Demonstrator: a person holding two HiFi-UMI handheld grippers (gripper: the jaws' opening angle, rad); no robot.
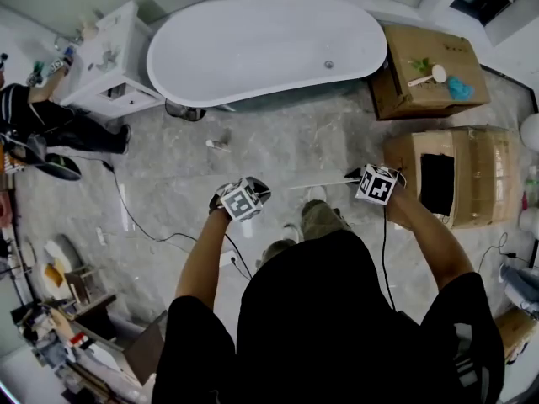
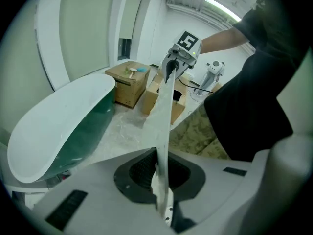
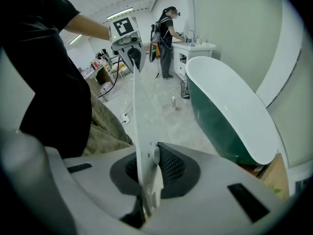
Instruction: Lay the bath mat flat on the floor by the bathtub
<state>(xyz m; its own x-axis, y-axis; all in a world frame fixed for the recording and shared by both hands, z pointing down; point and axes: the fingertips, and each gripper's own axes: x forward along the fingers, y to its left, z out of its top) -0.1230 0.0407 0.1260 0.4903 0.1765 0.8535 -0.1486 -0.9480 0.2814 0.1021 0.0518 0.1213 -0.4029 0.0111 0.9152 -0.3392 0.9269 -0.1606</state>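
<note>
Thin white bath mat (image 2: 164,116) held taut, hanging above grey marble floor (image 1: 278,141), near side of white oval bathtub (image 1: 253,45); left gripper (image 2: 164,202) fingers clamp mat's left end, right gripper (image 3: 146,192) fingers clamp right end

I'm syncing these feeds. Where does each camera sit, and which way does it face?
Head view: on the person's head, looking steeply down at the floor beside the bathtub; shows their arms, torso, left gripper and right gripper.
Left gripper view: on the left gripper, looking along the mat towards the right gripper; forearm, torso and trousers show.
Right gripper view: on the right gripper, looking back along the mat at the left gripper; same body parts.
Shared: both gripper views show the mat clamped in shut jaws, bathtub alongside.
</note>
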